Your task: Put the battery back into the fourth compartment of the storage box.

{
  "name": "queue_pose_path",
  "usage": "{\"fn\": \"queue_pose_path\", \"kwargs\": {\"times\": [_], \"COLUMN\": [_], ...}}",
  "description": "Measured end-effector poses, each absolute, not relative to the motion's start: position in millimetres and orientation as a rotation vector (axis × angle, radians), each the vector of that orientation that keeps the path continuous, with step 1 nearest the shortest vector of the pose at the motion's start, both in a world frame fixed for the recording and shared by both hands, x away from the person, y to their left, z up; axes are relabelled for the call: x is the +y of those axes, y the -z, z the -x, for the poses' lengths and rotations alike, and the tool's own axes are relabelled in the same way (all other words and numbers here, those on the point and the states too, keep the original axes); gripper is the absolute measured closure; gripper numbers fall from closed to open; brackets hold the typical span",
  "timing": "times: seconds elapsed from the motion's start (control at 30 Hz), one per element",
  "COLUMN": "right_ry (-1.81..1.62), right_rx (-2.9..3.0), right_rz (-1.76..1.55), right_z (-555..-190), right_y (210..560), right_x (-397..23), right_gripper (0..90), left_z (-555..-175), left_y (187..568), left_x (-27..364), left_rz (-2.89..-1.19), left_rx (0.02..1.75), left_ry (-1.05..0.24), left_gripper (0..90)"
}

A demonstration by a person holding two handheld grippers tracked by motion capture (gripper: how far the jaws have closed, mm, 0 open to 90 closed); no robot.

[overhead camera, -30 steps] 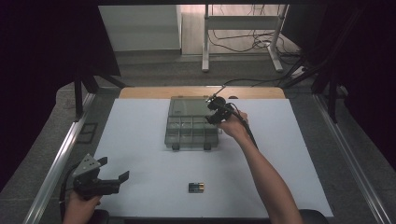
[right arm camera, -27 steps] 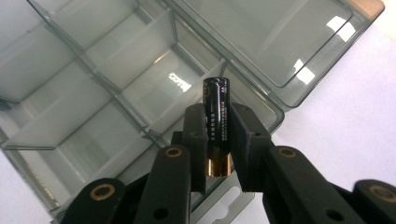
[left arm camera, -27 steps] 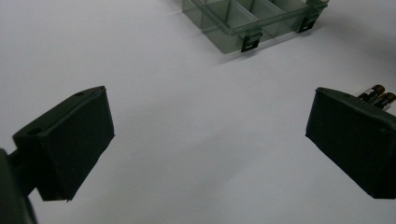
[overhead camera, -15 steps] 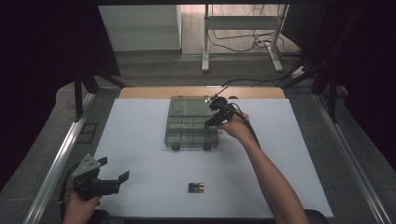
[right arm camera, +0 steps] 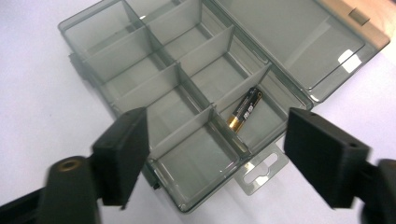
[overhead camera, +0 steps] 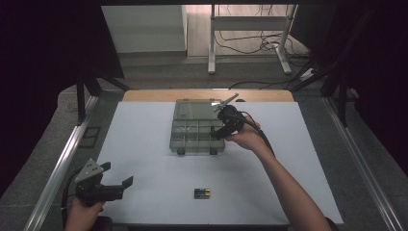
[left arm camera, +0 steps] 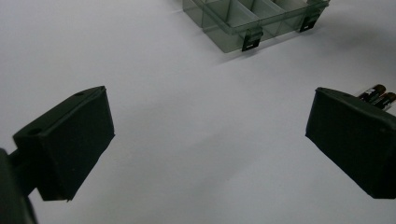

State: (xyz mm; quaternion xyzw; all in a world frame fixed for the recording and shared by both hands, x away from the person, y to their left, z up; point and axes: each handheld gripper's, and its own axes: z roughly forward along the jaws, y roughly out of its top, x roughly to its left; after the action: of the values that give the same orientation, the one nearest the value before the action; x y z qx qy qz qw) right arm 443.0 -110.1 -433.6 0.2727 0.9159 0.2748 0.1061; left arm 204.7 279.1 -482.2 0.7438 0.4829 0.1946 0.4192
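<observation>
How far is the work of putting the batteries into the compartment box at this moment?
Done: one battery lies in a compartment of the open box. In hand: nothing; the right tongs have just been opening above that compartment and are empty. Left: two batteries lie on the white table, and the left tongs wait open near them.

The white table [overhead camera: 144, 144] is bright while the room around it is very dark, light glares on the clear box lid [right arm camera: 348, 60], and the close black jaws look blurry.

Black-and-gold battery [right arm camera: 243, 110], smoky grey transparent box [right arm camera: 140, 70].
</observation>
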Motion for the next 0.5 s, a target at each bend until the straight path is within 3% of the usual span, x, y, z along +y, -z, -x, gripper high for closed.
{"fn": "queue_pose_path", "kwargs": {"times": [0.17, 0.5], "right_ry": [-0.831, -0.86], "right_rx": [2.694, 2.69], "right_rz": [-0.764, -0.718], "right_z": [-427, -399], "right_y": [432, 434], "right_x": [-115, -119], "right_gripper": [9.0, 0.1], "left_z": [-205, -205], "left_y": [482, 482], "left_x": [279, 279], "left_rz": [-1.865, -1.866], "left_rx": [1.211, 1.214], "left_ry": [-0.489, -0.489], "left_gripper": [1.6, 1.6]}}
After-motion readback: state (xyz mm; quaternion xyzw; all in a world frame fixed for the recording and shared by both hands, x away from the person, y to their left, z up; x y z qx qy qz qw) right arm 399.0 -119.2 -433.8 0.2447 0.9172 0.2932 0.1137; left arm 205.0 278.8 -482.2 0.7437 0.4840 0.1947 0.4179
